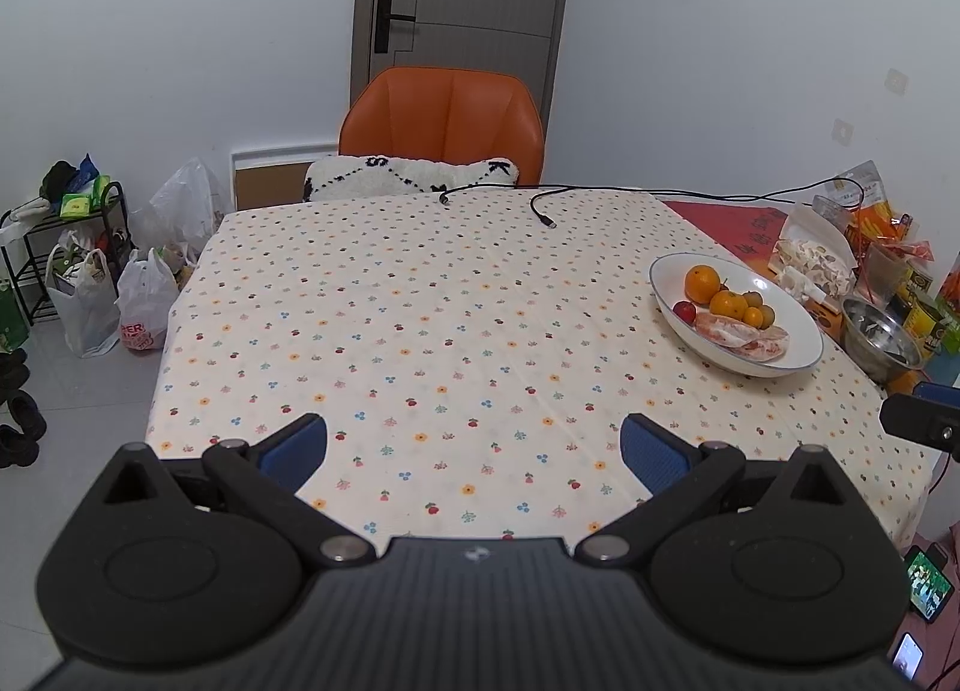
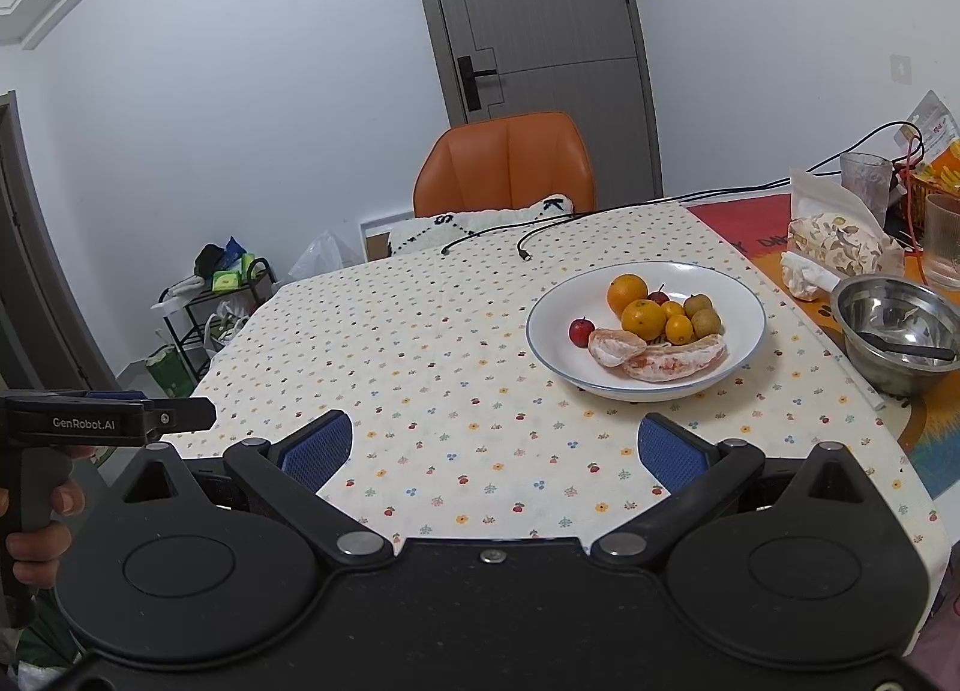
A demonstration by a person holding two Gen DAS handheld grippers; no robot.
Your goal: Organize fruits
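Observation:
A white bowl (image 2: 738,295) (image 1: 798,331) on the flowered tablecloth holds the fruit: two oranges (image 2: 627,295) (image 1: 702,283), small yellow citrus (image 2: 679,329), brownish round fruits (image 2: 706,323), small red fruits (image 2: 581,331) (image 1: 684,310) and peeled pink pomelo pieces (image 2: 675,361) (image 1: 741,334). My right gripper (image 2: 495,451) hovers open over the near table edge, short of the bowl, nothing between its blue pads. My left gripper (image 1: 474,445) is open too, well left of the bowl and over bare cloth. The left gripper's body (image 2: 108,421) shows at the right view's left edge, held by a hand.
A steel bowl (image 2: 900,331) with a utensil sits right of the fruit bowl. Behind it stand glasses (image 2: 945,241), wrapped food (image 2: 840,241) and snack bags. Black cables (image 1: 552,211) lie at the table's far edge. An orange chair (image 1: 441,126) stands beyond. Bags and a rack (image 1: 90,271) occupy the floor at left.

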